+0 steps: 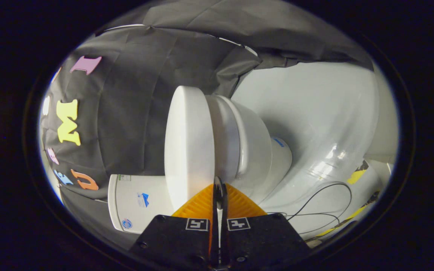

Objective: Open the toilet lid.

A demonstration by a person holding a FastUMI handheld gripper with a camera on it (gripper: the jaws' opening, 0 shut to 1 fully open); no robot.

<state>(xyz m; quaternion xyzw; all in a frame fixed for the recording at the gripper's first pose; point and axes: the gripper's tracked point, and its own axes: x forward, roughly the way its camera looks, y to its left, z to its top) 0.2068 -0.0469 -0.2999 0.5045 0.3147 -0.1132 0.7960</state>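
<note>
Two fingers of your tool (219, 184) sit nearly closed, tips at the seam where the toilet lid (188, 146) meets the seat (222, 139), gripping nothing. Lid looks rigid, smooth, slippery plastic, hinged near the tank (138, 203); hook its front rim, away from the hinge
</note>
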